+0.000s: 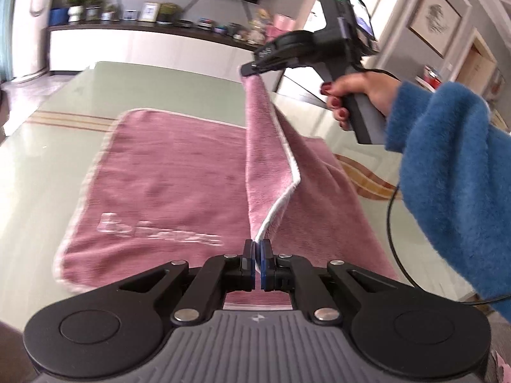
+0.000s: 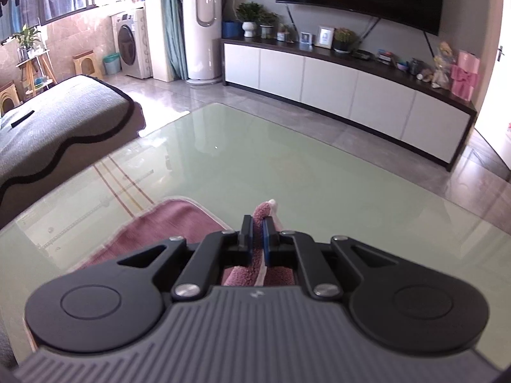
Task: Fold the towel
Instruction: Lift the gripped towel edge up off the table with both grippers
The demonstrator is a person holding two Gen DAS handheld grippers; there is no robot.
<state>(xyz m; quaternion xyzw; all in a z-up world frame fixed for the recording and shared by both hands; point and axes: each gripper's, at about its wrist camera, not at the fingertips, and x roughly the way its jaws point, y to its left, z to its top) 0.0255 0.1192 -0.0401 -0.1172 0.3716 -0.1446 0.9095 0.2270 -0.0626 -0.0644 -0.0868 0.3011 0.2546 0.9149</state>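
Left wrist view: left gripper [image 1: 257, 247] and right gripper [image 1: 252, 67], upper centre, each clamp a towel [image 1: 166, 172] corner. Thin bites; uneven pull could slip one and skew the fold.

The towel [image 1: 166, 172] is dusty pink with a white piped edge and pale lettering. Under it the table [image 1: 179, 89] is glossy pale green, with thin gold and brown stripes beyond the towel's far left corner. A fuzzy blue sleeve [image 1: 447, 172] shows right of the towel.
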